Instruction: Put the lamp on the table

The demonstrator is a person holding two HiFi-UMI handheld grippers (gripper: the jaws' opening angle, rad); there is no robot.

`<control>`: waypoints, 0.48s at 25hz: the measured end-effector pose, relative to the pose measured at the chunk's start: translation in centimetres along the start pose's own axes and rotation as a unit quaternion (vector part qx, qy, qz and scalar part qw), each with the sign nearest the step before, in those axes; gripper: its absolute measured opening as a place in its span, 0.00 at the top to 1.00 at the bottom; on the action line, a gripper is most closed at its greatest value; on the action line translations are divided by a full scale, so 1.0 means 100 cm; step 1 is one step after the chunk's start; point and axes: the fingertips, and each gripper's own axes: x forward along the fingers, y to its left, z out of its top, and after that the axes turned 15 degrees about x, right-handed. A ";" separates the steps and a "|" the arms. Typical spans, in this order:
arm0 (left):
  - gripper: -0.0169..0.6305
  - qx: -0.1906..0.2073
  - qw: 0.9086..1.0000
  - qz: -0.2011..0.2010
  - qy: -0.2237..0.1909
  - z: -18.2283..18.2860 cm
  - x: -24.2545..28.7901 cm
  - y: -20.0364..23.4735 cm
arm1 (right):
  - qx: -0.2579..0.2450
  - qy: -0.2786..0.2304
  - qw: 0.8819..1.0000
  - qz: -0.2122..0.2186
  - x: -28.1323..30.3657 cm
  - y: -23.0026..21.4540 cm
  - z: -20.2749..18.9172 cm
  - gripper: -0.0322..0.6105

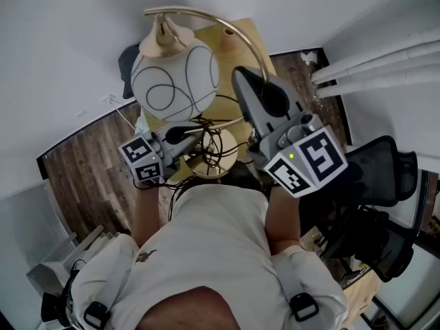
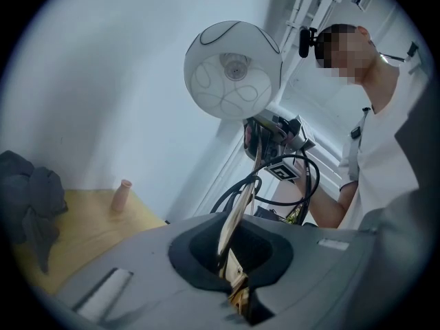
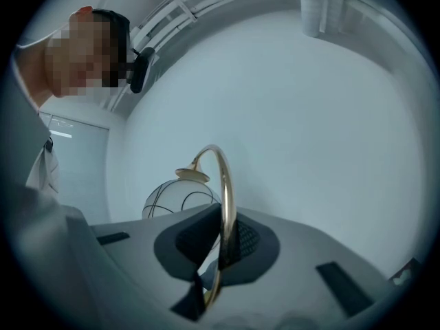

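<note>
Plainly the lamp [image 1: 175,78] is off the yellow surface [image 1: 244,26] and carried between both tools in front of the person's chest. From the head view its white globe with black looping lines sits upper middle, covering much of the surface behind it.

The left tool [image 1: 192,143] is clenched on a brass part low on the lamp. In the left gripper view [image 2: 234,284] that brass strip runs up out of the closed jaws, but I cannot tell whether it is the stem's lower end or the rim of the foot. A black cord [image 1: 210,143] tangles over the round brass foot and hides part of it.

The right tool [image 1: 251,88] grips the curved brass stem. In the right gripper view [image 3: 213,273] the arc rises from the jaws, and the globe [image 3: 172,198] is half hidden behind the tool's body.

At the left edge of the left gripper view a dark cloth [image 2: 31,205] lies on the surface [image 2: 89,225], cut off by the frame, with a small pinkish bottle [image 2: 122,194] standing near the wall. A black chair [image 1: 381,170] is at the right of the head view.
</note>
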 end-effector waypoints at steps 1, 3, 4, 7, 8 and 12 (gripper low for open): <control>0.98 0.001 1.000 0.000 0.001 0.000 0.002 0.003 | 0.000 0.001 1.000 0.000 0.001 -0.003 0.000 0.95; 0.98 0.003 1.000 0.001 0.001 -0.001 0.006 0.008 | 0.000 0.002 1.000 0.001 0.003 -0.009 0.001 0.95; 0.98 0.003 1.000 0.002 0.001 -0.001 0.008 0.011 | -0.001 0.002 1.000 0.002 0.005 -0.012 0.001 0.95; 0.98 0.004 1.000 0.008 0.000 -0.004 0.016 0.020 | 0.001 0.006 1.000 0.010 0.009 -0.023 0.001 0.95; 0.98 0.004 1.000 0.011 0.000 -0.005 0.020 0.023 | 0.003 0.007 1.000 0.012 0.010 -0.028 0.001 0.95; 0.98 0.005 1.000 0.019 0.001 -0.010 0.036 0.037 | 0.012 0.013 1.000 0.021 0.015 -0.050 0.000 0.95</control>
